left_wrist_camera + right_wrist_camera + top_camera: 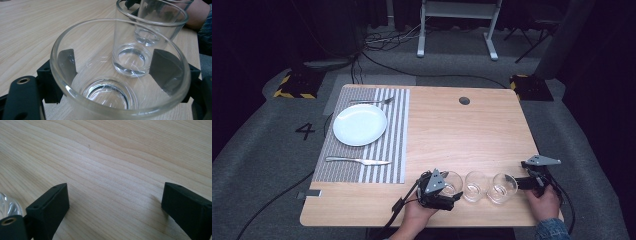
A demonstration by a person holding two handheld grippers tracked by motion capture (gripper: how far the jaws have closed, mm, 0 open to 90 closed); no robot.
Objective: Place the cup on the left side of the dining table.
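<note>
On woodgrain table [452,130]: left tongs [112,67] clasp clear round glass [117,100]; right tongs [115,202] spread, empty.

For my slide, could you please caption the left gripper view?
Left tongs straddling the nearest empty glass, two more glasses lined up behind on the wooden table.

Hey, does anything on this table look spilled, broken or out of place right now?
Nothing stands out. The three glasses stand upright and dry in a row near the front edge, the left gripper around the leftmost. The plate, fork and knife lie tidily on the striped placemat.
</note>
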